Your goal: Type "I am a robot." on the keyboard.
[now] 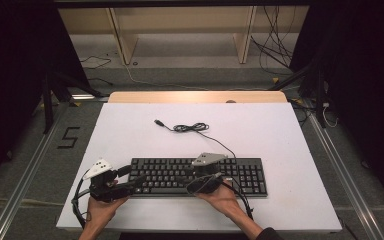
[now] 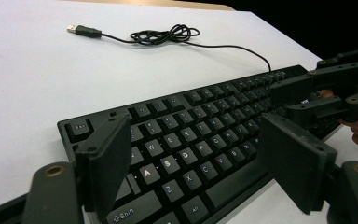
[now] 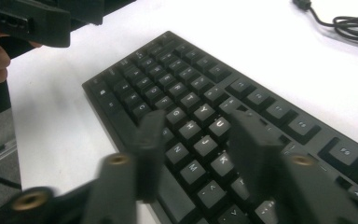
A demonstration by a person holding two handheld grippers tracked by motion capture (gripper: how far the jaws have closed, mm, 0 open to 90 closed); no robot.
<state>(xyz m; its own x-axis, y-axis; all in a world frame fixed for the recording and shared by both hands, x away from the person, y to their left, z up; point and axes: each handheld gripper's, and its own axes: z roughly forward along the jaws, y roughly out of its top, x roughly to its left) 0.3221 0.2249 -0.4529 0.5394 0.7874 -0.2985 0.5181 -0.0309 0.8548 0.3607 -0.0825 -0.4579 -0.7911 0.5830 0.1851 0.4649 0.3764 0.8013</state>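
A: From the high view, the black keyboard (image 1: 198, 176) lies across the near half of the white worktop (image 1: 130, 135), and both tools sit over it. The left gripper (image 1: 139, 181) hangs at the keyboard's left end, the right gripper (image 1: 189, 176) over the middle rows.

B: And its USB cable (image 1: 190, 128)?

A: Coiled loosely on the worktop well beyond both sets of jaws, plug lying free.

B: What does the left gripper view give?

A: The left gripper (image 2: 196, 161) has its jaws spread wide with nothing between the pads; the letter keys around A, S and D lie just below and between them. The right gripper (image 2: 303, 100) shows farther along the keyboard (image 2: 200, 121), and the cable (image 2: 165, 35) lies far ahead.

B: The right gripper view?

A: The right gripper (image 3: 198, 149) has its jaws parted about halfway, blurred, pinching nothing. The keys near H, J and N sit between them on the keyboard (image 3: 186, 88).

B: So it looks like key pressing. How should that go?

A: I judge the best way is to bring the jaws together into one narrow tip first, or tilt so a single jaw leads. Come straight down on the centre of one keycap, press briefly, then lift clear. Parted jaws risk catching two neighbouring keys at once.
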